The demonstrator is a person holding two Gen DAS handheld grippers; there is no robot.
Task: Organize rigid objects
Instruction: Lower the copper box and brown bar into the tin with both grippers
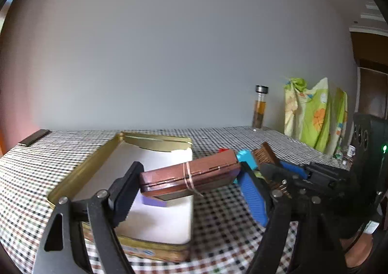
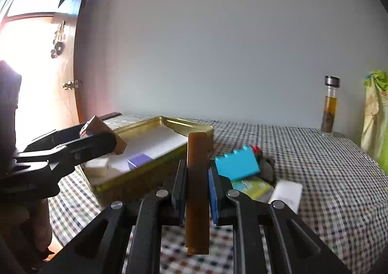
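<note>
Black fingers (image 1: 126, 191) of the left gripper (image 1: 191, 177) clamp a brown case (image 1: 189, 174) across its length, above a gold tin (image 1: 80, 172).

Held wide by the case's ends, the left gripper keeps the case's long axis running left to right across the frame, its left half over the tin's white lining, its right half past the rim. At lower centre of the right wrist view, the right gripper (image 2: 197, 189) is pinched tight on an amber bar (image 2: 197, 191), whose long axis points away toward the tin's near corner. A cyan block (image 2: 236, 163) lies on the checked tabletop (image 2: 327, 177), right of the tin.
</note>
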